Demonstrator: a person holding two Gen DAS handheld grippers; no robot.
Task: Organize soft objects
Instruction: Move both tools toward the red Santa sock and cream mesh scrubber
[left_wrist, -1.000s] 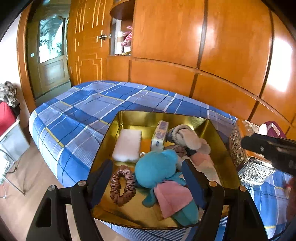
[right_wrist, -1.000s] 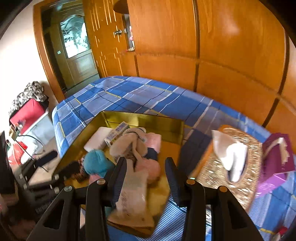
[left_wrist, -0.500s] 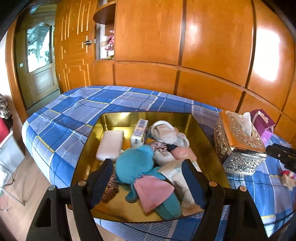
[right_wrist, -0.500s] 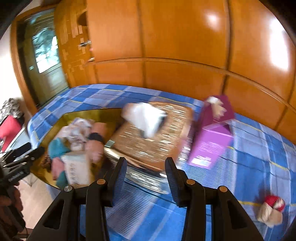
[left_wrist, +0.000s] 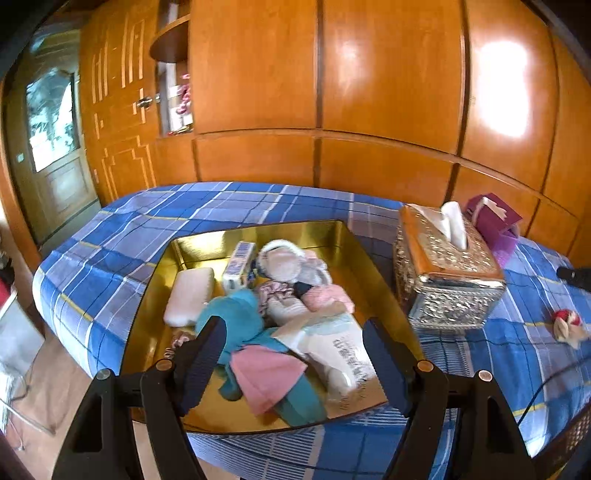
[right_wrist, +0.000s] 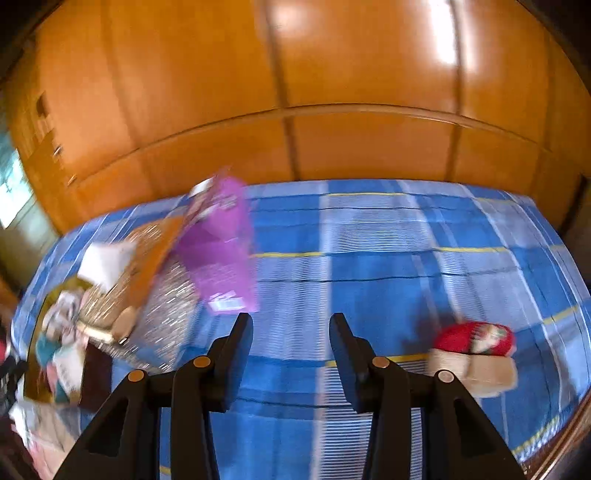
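A gold tray sits on the bed near its front-left corner, heaped with soft things: a teal cloth, a pink cloth, a white pad and a printed white pouch whose long axis runs from the tray's middle toward its near right corner. The left hand-held gripper hovers over the tray's near edge, its fingers spread wide with nothing pinched between them. Beside the tray's right wall stands an ornate tissue box, a purple box just behind it. A small red-and-beige soft toy lies alone on the bed toward the right edge, well apart from the tray; its long axis lies across the right wrist view, red part toward the headboard. The right hand-held gripper hangs above bare blanket to the toy's left, fingers apart and empty.
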